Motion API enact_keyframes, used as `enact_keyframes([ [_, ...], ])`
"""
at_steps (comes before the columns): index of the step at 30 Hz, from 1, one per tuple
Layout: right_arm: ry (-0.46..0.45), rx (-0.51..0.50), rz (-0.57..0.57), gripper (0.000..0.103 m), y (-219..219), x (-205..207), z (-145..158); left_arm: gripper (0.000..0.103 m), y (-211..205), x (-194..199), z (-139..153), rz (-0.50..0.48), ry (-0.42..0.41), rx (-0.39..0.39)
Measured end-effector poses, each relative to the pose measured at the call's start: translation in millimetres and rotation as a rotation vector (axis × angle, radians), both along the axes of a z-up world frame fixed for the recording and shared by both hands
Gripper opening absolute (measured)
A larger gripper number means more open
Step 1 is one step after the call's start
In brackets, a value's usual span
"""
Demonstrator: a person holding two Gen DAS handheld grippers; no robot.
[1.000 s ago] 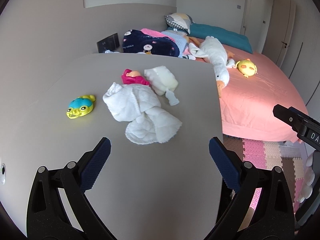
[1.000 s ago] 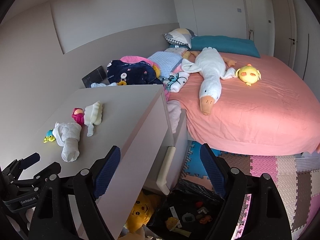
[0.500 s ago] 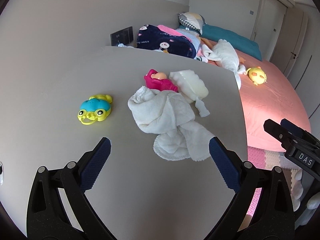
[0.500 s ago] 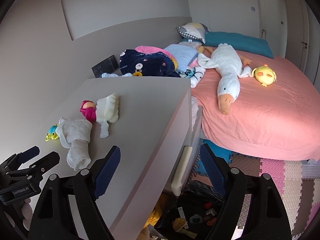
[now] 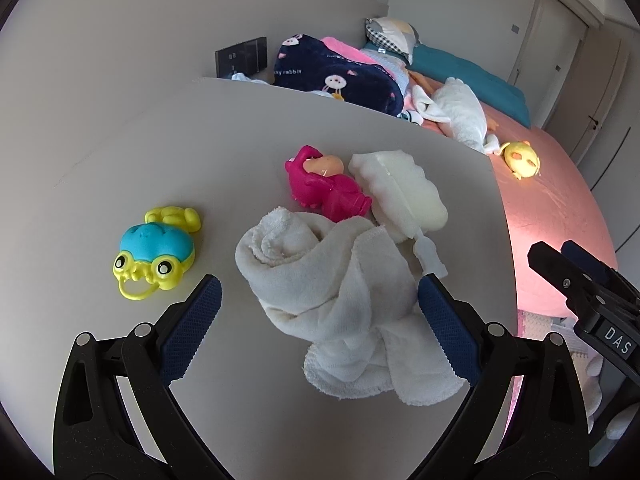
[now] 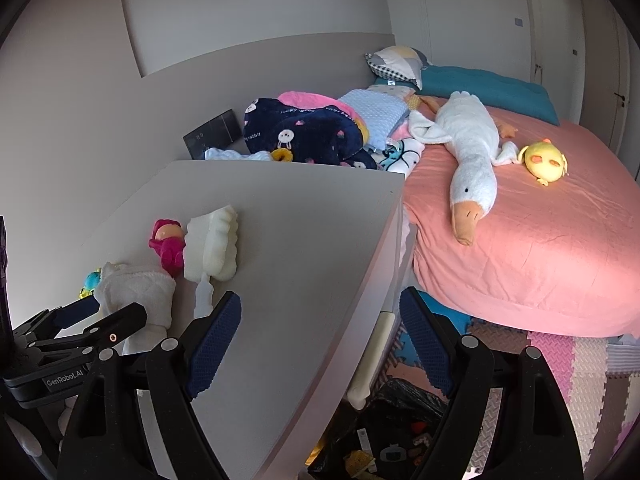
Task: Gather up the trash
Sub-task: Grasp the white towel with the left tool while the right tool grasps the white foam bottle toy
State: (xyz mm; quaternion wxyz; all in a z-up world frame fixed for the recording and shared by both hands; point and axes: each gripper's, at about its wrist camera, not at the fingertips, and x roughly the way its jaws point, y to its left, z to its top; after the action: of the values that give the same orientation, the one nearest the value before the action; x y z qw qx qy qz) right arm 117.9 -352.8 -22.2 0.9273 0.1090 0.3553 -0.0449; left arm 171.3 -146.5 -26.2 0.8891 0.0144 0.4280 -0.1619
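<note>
The left gripper stands wide open around the white cloth on the table, pads apart from it. The right gripper gapes wide, empty, over the table edge.

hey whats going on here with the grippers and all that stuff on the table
A person holds a hand-held gripper in each hand over a grey table. The left hand-held gripper is open, its jaws on either side of a crumpled white towel, not gripping it. The right hand-held gripper is open and empty above the table's edge. A frog toy, a pink toy and a white sponge brush lie untouched.
</note>
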Motion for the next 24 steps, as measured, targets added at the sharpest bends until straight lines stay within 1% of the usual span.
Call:
enact_keyframes([
  [4,0.001,0.001,0.023,0.082,5,13,-1,0.095,-6,10,-5,-0.02,0.014,-0.002],
  [6,-0.001,0.002,0.033,0.082,7,19,0,0.087,-10,13,-7,-0.03,0.01,0.004],
  [7,-0.003,0.001,0.036,0.082,7,22,1,0.077,-12,14,-9,-0.033,0.009,0.014],
  [8,-0.005,0.0,0.04,0.082,8,25,2,0.072,-14,15,-10,-0.027,0.004,0.028],
  [11,-0.004,0.002,0.063,0.082,12,34,3,0.06,-13,15,-10,-0.035,-0.006,0.039],
  [14,0.002,0.003,0.089,0.082,20,42,2,0.051,-9,15,-6,-0.034,-0.014,0.038],
  [17,0.012,0.004,0.116,0.082,29,52,0,0.047,-4,16,-2,-0.012,-0.035,0.056],
  [21,0.036,-0.014,0.143,0.082,42,67,-6,0.047,5,18,4,0.008,-0.042,0.047],
  [23,0.048,-0.024,0.157,0.079,47,73,-8,0.047,8,18,6,0.019,-0.05,0.052],
  [24,0.057,-0.029,0.166,0.075,50,77,-9,0.047,10,18,7,0.023,-0.053,0.055],
])
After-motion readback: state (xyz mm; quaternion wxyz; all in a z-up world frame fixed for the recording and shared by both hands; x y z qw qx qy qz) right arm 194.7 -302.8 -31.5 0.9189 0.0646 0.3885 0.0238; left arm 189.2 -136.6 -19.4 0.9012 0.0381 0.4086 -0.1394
